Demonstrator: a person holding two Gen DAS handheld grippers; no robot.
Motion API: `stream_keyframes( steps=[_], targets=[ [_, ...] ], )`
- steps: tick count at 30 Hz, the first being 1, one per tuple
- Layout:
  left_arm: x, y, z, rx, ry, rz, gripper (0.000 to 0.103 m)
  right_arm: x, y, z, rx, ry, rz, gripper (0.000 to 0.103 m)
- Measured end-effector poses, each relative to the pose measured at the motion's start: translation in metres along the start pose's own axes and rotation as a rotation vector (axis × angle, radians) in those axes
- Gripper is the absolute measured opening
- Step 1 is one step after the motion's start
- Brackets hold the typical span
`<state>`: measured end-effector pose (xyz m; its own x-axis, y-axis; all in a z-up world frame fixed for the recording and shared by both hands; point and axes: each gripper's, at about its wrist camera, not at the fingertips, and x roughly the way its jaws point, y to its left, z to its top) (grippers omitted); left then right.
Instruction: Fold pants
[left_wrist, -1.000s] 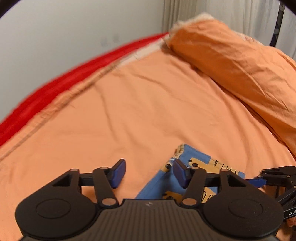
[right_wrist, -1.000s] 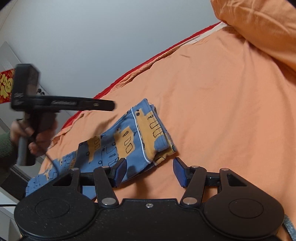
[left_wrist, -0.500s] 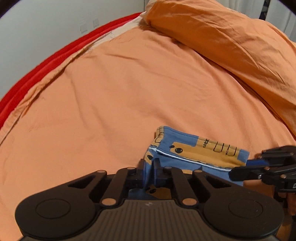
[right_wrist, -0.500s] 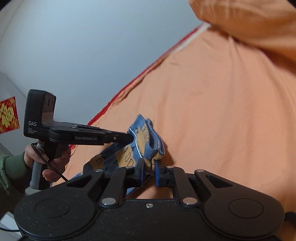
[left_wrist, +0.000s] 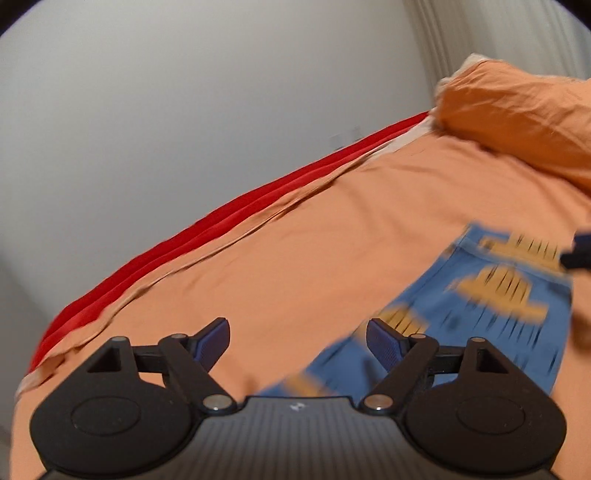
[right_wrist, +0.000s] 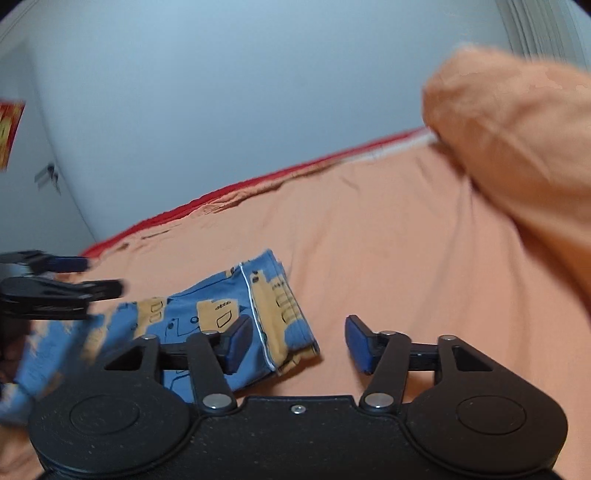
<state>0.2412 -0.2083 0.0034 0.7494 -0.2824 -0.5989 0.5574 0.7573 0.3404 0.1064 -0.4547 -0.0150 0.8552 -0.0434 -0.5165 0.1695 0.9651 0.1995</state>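
We see the blue patterned pants (right_wrist: 236, 321) lying folded on the orange bed sheet (right_wrist: 388, 258), a long bundle whose axis runs from the lower left of the right wrist view up toward its hemmed end near the middle. Our right tongs (right_wrist: 299, 341) are opening, and nothing is pinched between them: the left pad sits over the cloth near that end, the right pad over bare sheet, so the pants' end lies just left of the gap. Our left tongs (left_wrist: 297, 341) are opening too, with only sheet in the gap; in the blurred left wrist view the pants (left_wrist: 480, 317) lie to the right of them and pass under the right pad. From the right wrist view the left tongs (right_wrist: 74, 284) hover over the far, lower-left stretch of the bundle, so each hand has its own end close, the right nearer the hem. An orange pillow (right_wrist: 517, 147) lies well apart at the head of the bed. We judge this fold laid down and let go; any further fold would bring one end along the long axis to the other.
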Motion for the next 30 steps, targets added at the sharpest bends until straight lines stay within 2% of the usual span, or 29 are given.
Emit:
stream_keyframes(
  steps=[4,7,9,13,16,18,19,21,23,25,27,30],
  targets=[
    [-0.015,0.049,-0.048,-0.051,0.112,0.057,0.083,0.004,0.047,-0.009,-0.202,-0.008,0.091,0.076],
    [-0.013,0.089,-0.074,-0.101,0.193,0.083,0.08,0.015,0.086,-0.015,-0.269,0.039,0.216,0.079],
    [-0.007,0.116,-0.092,-0.128,0.232,0.106,0.08,0.022,0.11,-0.02,-0.31,0.07,0.251,0.08],
    [-0.018,0.169,-0.125,-0.24,0.229,0.095,0.085,0.028,0.13,-0.026,-0.37,0.092,0.215,0.08],
    [-0.033,0.197,-0.146,-0.204,0.216,0.199,0.085,0.03,0.132,-0.026,-0.385,0.084,0.172,0.081],
    [-0.048,0.211,-0.152,-0.24,0.197,0.241,0.085,0.029,0.137,-0.023,-0.415,0.06,0.154,0.084],
    [-0.055,0.216,-0.153,-0.253,0.181,0.253,0.085,0.029,0.144,-0.022,-0.431,0.046,0.153,0.085],
    [-0.068,0.22,-0.156,-0.256,0.165,0.324,0.088,0.03,0.16,-0.018,-0.446,0.024,0.176,0.091],
    [-0.071,0.224,-0.167,-0.238,0.189,0.413,0.091,0.034,0.18,-0.015,-0.449,0.022,0.228,0.093],
    [-0.067,0.239,-0.187,-0.246,0.268,0.485,0.091,0.042,0.2,-0.017,-0.462,0.062,0.278,0.094],
    [-0.063,0.257,-0.205,-0.3,0.339,0.508,0.095,0.052,0.212,-0.023,-0.488,0.11,0.285,0.094],
    [-0.078,0.272,-0.214,-0.36,0.327,0.524,0.102,0.057,0.21,-0.033,-0.518,0.132,0.243,0.094]
  ],
)
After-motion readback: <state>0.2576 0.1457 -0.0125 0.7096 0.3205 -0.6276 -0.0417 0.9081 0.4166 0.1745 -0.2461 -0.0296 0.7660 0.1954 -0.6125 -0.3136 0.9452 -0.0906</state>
